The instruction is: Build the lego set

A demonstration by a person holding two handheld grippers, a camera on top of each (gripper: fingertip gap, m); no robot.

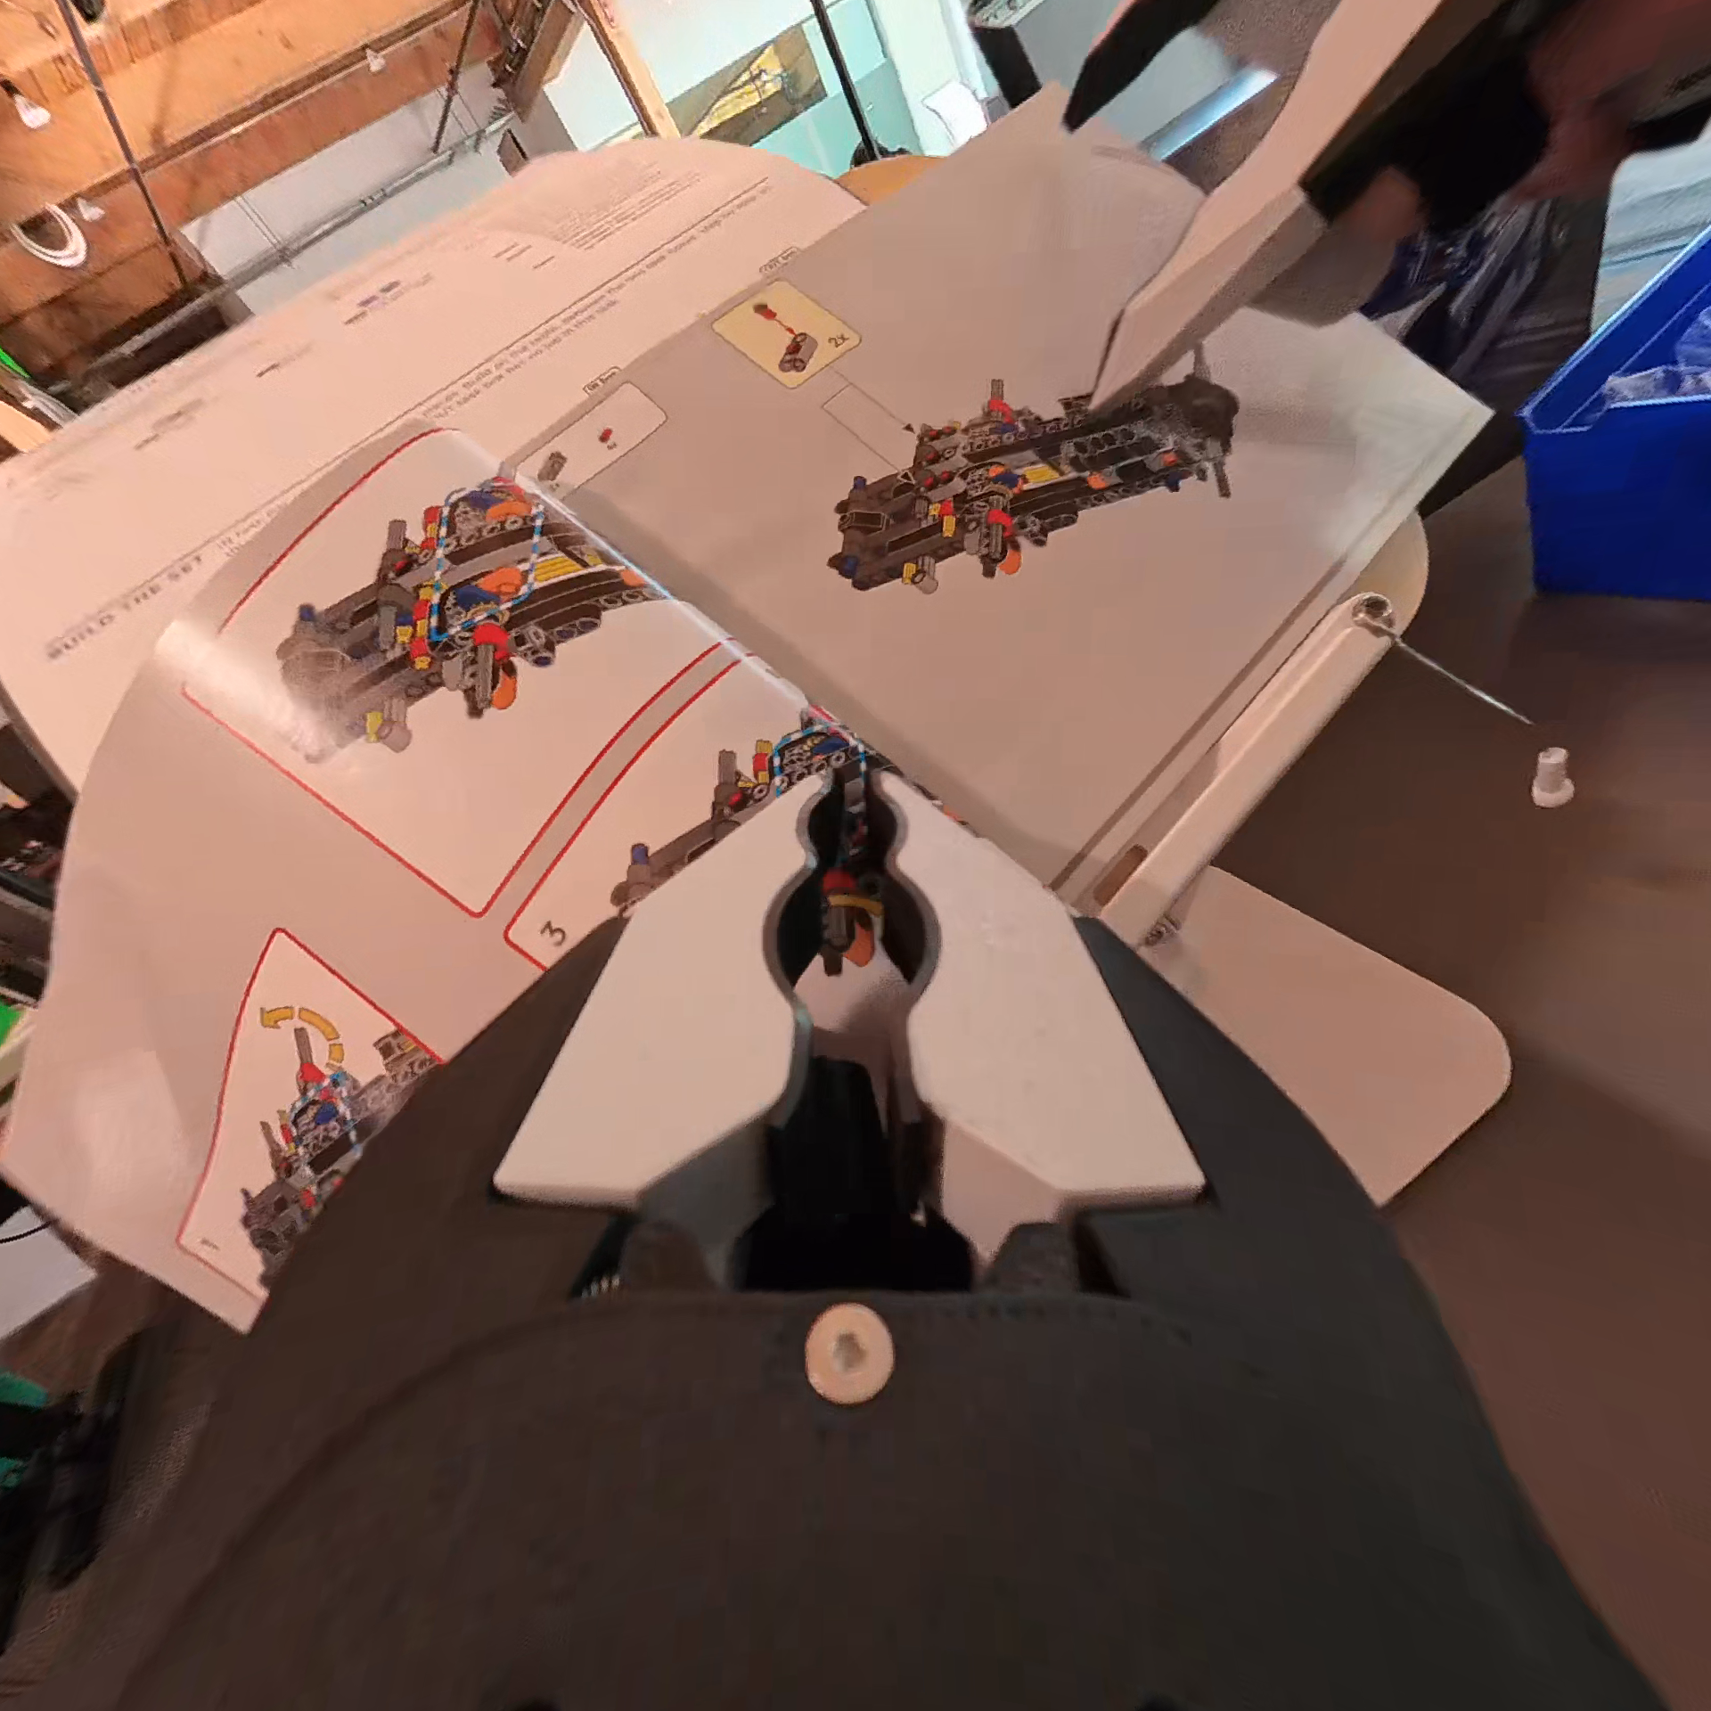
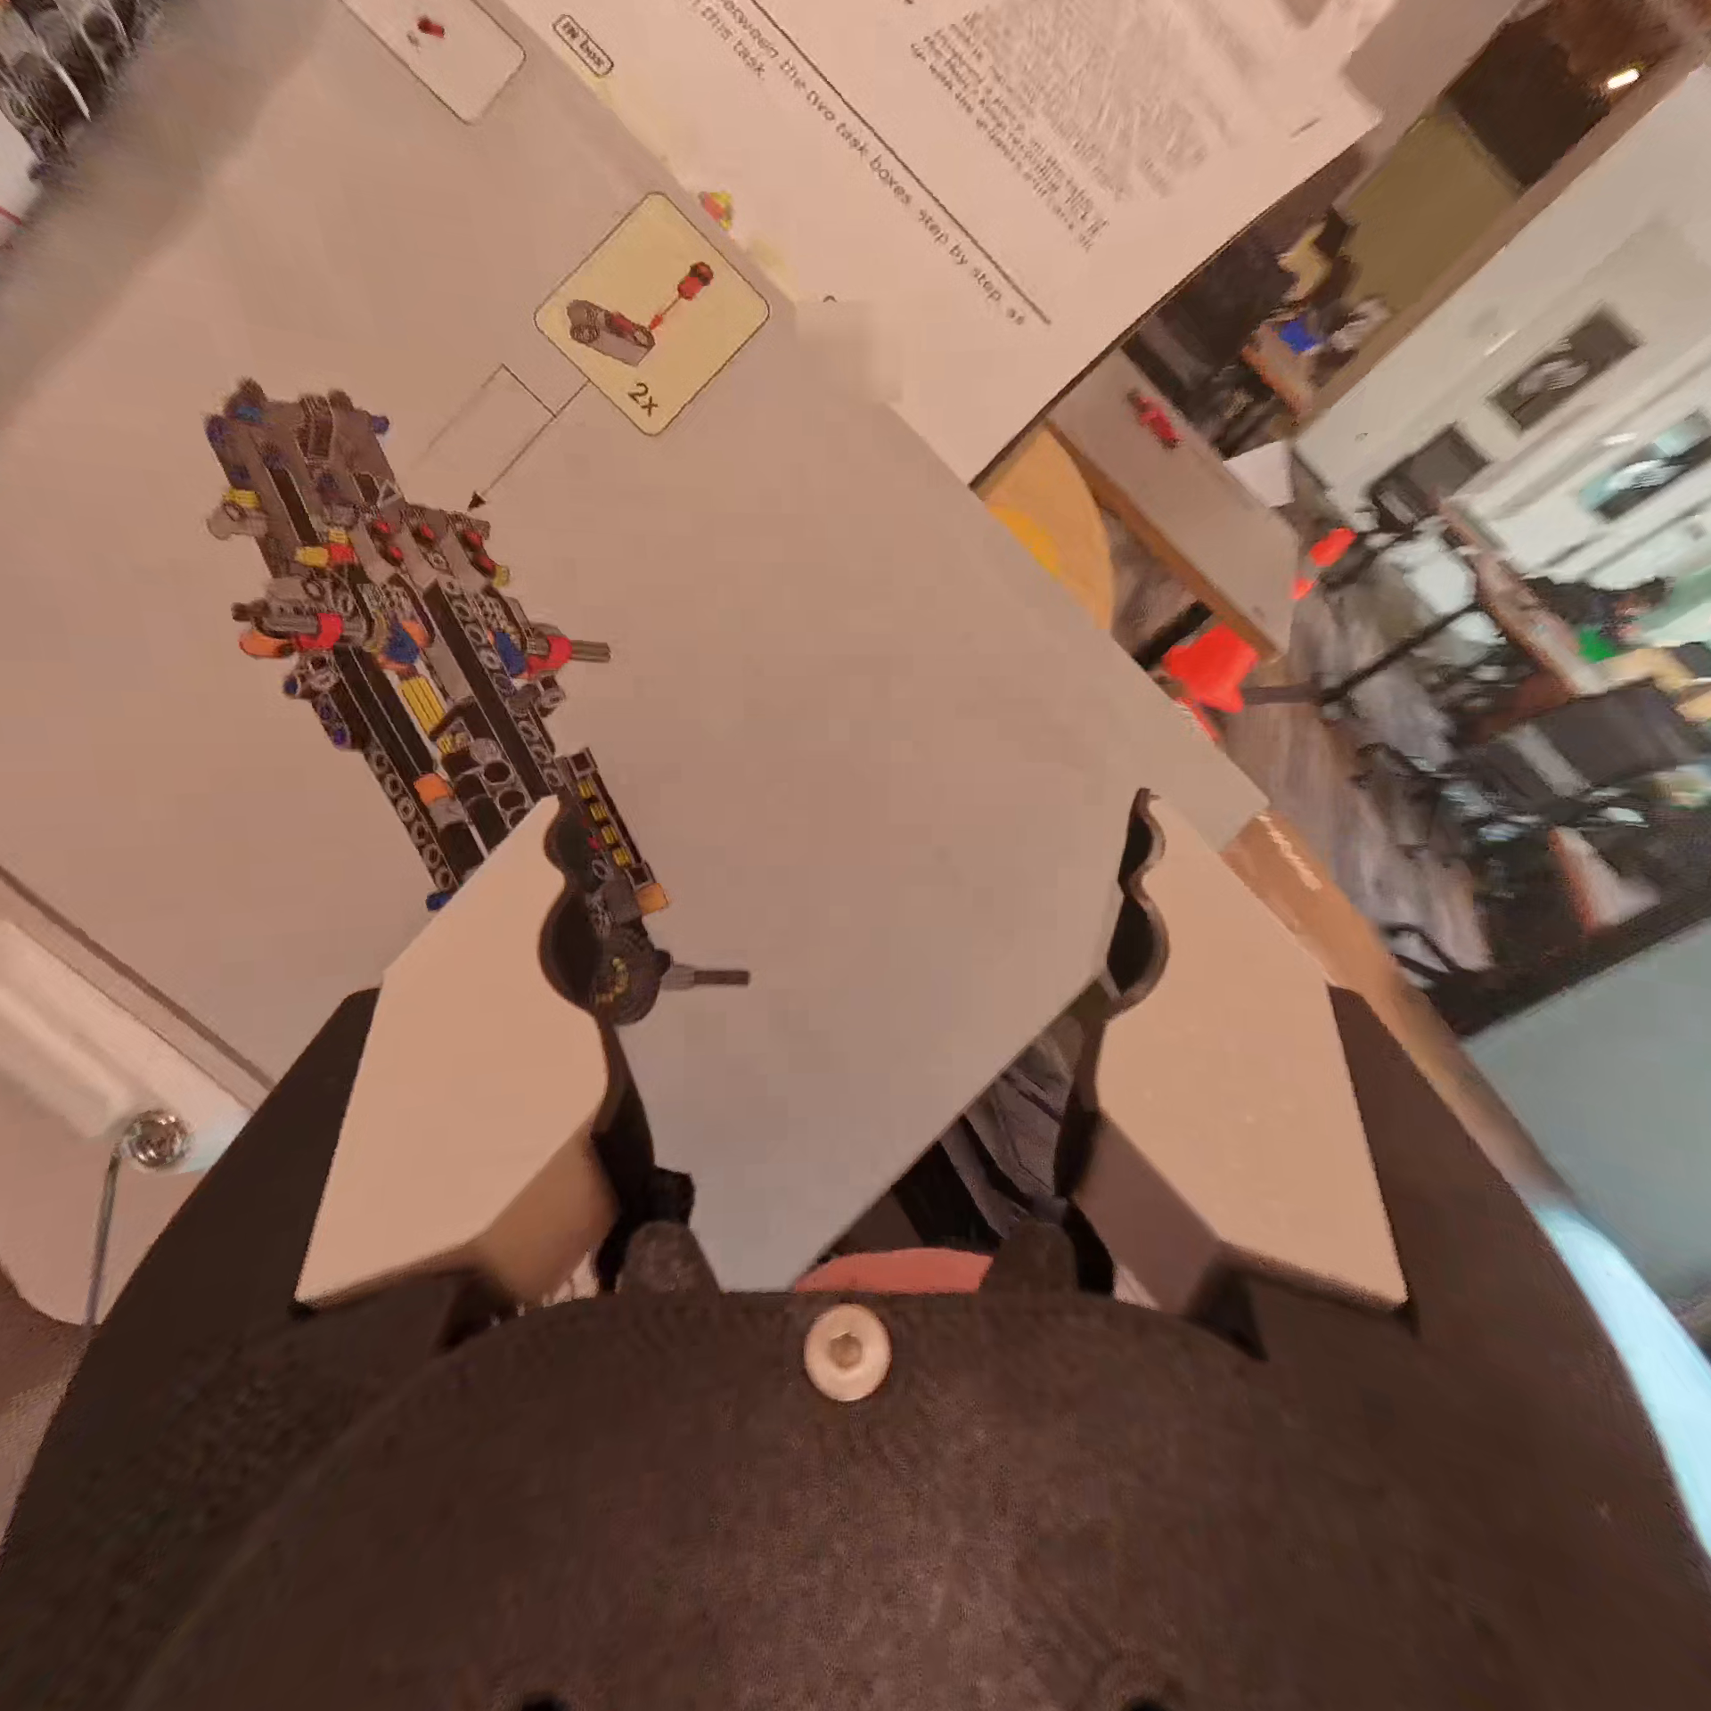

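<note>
The Lego instruction booklet [image 1: 1065,648] stands open on a white stand [image 1: 1296,1018], showing pictures of a dark model. My left gripper [image 1: 847,787] is shut, with its tips against the booklet's fold at the lower edge. I see printed page through the gaps between its fingers and nothing held in them. My right gripper [image 2: 852,815] is open, and the loose corner of the right-hand page [image 2: 833,741] lies between its fingers. In the left wrist view one right finger [image 1: 1204,268] rests on that page at the upper right.
A blue bin [image 1: 1629,444] stands at the right on the dark table [image 1: 1574,926]. A small white piece [image 1: 1552,778] stands near the stand. A large printed sheet [image 1: 463,305] lies behind the booklet. A blurred room with furniture shows beyond.
</note>
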